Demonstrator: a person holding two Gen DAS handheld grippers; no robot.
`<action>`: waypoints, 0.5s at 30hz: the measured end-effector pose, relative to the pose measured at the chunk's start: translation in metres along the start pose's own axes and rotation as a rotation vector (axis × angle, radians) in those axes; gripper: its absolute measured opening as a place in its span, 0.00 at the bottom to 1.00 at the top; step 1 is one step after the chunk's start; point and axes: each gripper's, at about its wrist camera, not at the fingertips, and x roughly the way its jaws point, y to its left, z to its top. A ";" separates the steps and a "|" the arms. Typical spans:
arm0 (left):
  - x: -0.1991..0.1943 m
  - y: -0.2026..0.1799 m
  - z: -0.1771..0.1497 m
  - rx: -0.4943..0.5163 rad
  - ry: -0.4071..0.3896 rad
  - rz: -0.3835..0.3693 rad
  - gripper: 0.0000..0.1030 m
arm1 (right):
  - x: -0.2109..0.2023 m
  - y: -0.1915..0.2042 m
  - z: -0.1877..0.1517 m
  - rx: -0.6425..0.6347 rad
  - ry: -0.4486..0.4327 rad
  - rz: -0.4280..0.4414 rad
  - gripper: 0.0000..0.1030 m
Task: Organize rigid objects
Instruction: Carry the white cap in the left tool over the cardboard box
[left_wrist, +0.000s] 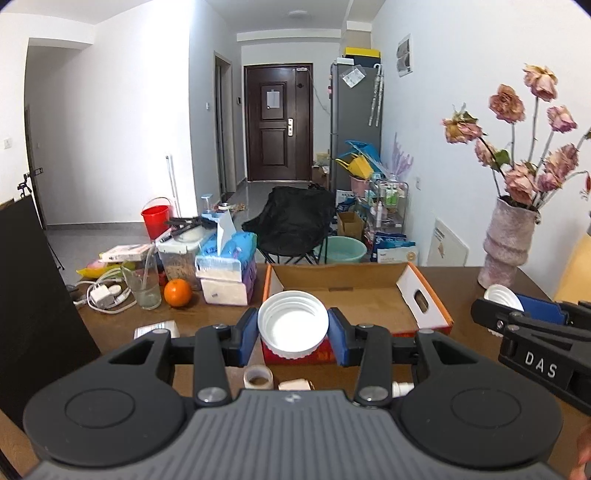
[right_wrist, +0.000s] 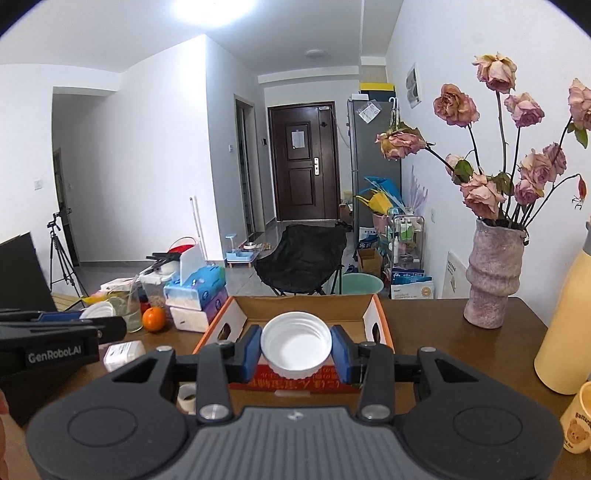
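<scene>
The left hand-held gripper (left_wrist: 292, 328) is clenched on a white screw lid (left_wrist: 293, 324), its blue pads (left_wrist: 248, 332) pressing the lid's rim from both sides, open side facing the camera. The lid hangs just above the near wall of the cardboard box (left_wrist: 354, 295), which sits open on the brown counter (left_wrist: 461, 291).

The right hand-held gripper (right_wrist: 296, 349) grasps a second white lid (right_wrist: 296, 343) the same way, also over the near edge of the box, with red printing on the box front visible beneath it. Each gripper shows at the edge of the other's view, so both lids hover side by side in front of the box, apart from each other.

Left of the box stand stacked tissue packs (left_wrist: 227, 273), an orange (left_wrist: 178, 292) and a glass (left_wrist: 142, 284), with a white charger and cable (left_wrist: 101, 293) further left. Right of the box stands a pink vase of dried roses (left_wrist: 506, 243), and beyond it, in the right wrist view, a yellow bottle (right_wrist: 567, 321) and a bear mug (right_wrist: 578, 421). In front of the box, under the left gripper, lies a tape roll (left_wrist: 258, 376).
</scene>
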 end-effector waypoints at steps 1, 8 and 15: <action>0.004 -0.001 0.005 0.002 0.000 0.007 0.40 | 0.005 -0.001 0.003 0.004 -0.001 -0.004 0.38; 0.036 -0.005 0.027 0.016 0.015 0.042 0.40 | 0.036 -0.012 0.019 0.016 0.007 -0.022 0.38; 0.082 -0.006 0.045 0.002 0.058 0.072 0.40 | 0.073 -0.024 0.040 0.013 0.016 -0.050 0.38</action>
